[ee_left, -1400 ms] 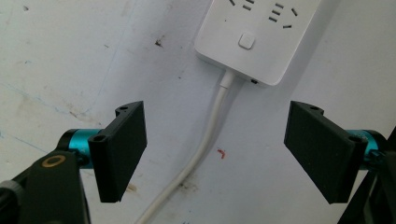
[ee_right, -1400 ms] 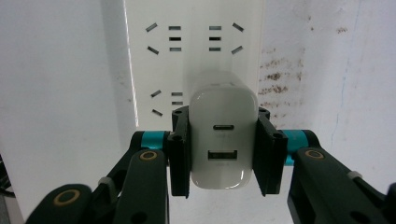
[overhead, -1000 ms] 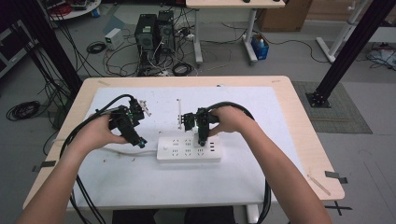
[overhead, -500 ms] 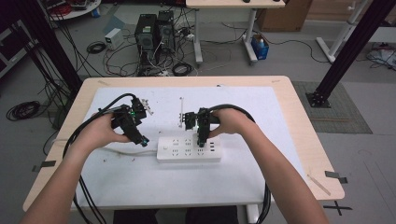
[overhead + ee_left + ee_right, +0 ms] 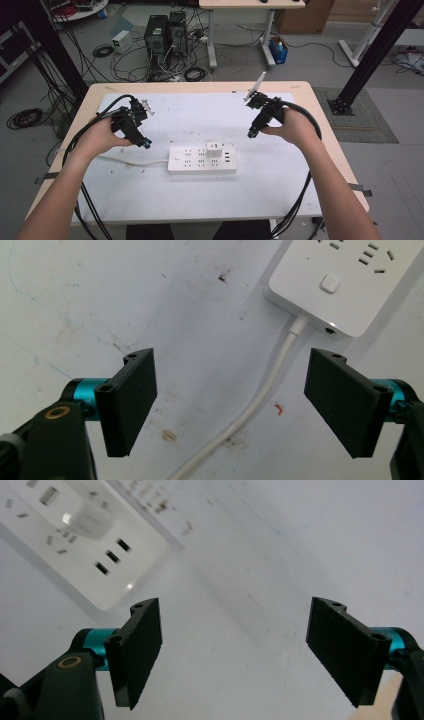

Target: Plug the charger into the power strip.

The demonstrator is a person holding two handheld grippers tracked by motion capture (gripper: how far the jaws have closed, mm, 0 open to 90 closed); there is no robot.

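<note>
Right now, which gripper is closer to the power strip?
The left gripper. It sits just off the strip's cord end, while the right gripper is held farther off, up past the other end.

high view looks down; both gripper views closely share the power strip.

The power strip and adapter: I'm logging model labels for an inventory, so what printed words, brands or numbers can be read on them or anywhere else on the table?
No readable text anywhere.
Power strip: no brand or rating visible; its button bears only a plain raised square.
White adapter: blank on the faces shown, blurred in the right gripper view.
White table cover: faint dark marks, too small and blurred to read.
</note>
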